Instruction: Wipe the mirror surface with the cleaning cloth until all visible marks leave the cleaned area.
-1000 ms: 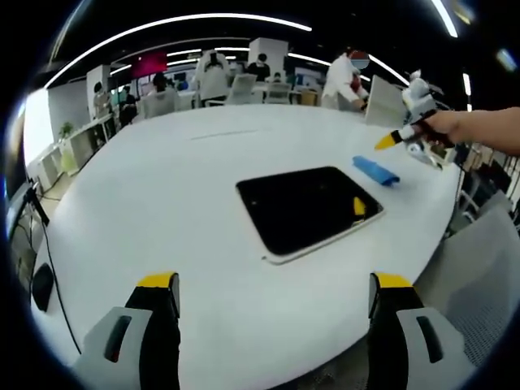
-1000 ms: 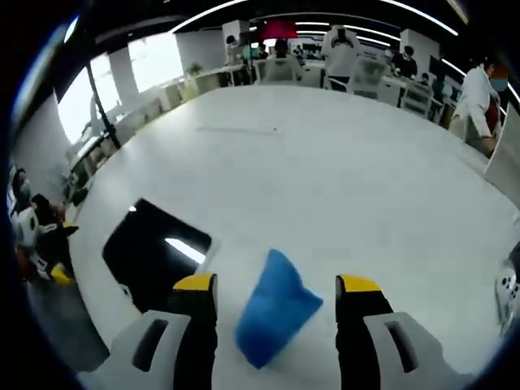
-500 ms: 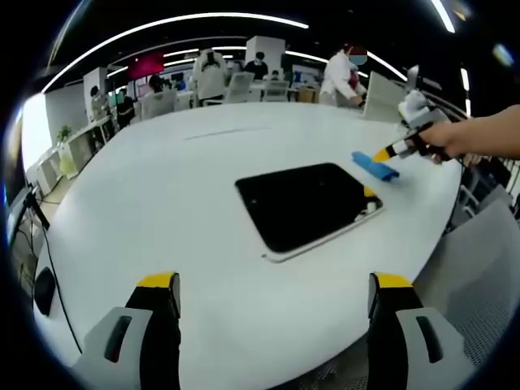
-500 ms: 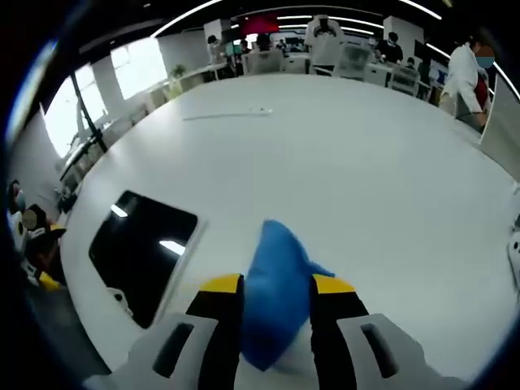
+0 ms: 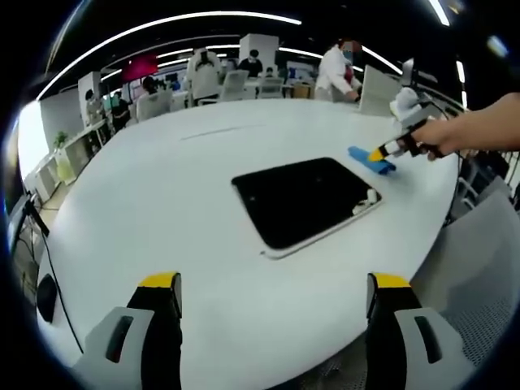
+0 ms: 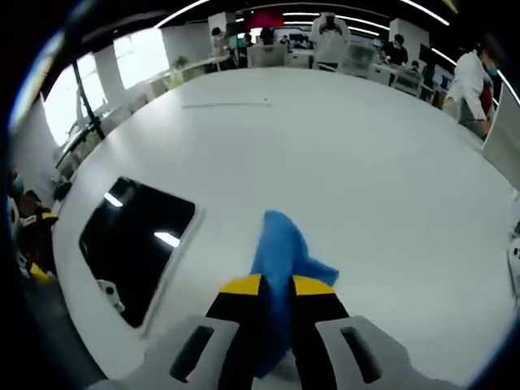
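A dark rectangular mirror [image 5: 301, 201] in a white frame lies flat on the white table [image 5: 162, 187]; in the right gripper view the mirror [image 6: 134, 240] sits at the left. The blue cleaning cloth [image 6: 280, 252] lies just right of it, and my right gripper [image 6: 276, 286] is shut on the cloth's near end. From the left gripper view, that right gripper [image 5: 382, 152], held by a hand, pinches the cloth [image 5: 366, 158] beyond the mirror's far corner. My left gripper [image 5: 270, 286] stands open above the table's near edge, empty.
The white table [image 6: 366, 162] is large and round-edged. Several people, chairs and desks [image 5: 244, 77] stand beyond its far side. A grey chair [image 5: 479, 268] sits off the table's right edge. A thin line-like object [image 6: 226, 103] lies far back on the table.
My right gripper's jaws have shut on the blue cloth, which lay between them open a second ago. My left gripper stays open and about where it was.
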A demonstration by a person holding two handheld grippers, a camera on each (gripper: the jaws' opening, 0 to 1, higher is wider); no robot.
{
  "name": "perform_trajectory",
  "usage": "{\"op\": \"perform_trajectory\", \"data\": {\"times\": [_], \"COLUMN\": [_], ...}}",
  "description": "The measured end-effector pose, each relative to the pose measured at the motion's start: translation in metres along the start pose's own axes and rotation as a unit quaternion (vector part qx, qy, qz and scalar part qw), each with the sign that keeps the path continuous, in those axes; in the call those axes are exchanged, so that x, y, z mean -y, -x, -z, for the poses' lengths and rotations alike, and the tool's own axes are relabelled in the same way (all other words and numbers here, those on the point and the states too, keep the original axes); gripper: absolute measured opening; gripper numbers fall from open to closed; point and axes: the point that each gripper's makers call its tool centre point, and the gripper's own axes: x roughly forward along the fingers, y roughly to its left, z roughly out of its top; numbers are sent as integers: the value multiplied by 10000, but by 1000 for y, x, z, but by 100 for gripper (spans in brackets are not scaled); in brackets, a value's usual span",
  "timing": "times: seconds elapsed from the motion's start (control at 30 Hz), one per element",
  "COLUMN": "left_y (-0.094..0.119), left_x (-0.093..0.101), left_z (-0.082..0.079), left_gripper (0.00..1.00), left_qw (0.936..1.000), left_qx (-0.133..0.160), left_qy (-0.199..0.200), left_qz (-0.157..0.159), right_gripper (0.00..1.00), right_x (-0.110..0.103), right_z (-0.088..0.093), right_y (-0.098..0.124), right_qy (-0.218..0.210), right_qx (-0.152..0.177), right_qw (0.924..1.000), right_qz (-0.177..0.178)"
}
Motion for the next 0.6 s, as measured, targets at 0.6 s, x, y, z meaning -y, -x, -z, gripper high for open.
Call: {"op": "perform_trajectory", "data": {"times": [0.6], "left_y": [0], "left_x": [-4], "left_z": [1], "left_gripper": [96], "left_qw": [9999], "left_qx": [-18], "left_qy": [-100], "left_qz": [-73], "right_gripper": [4], "right_x": [7], "right_z": [-12], "right_y": [16], "right_qy": [-694], "right_qx": [-13], "right_qw": [9975], "right_qz": [105]}}
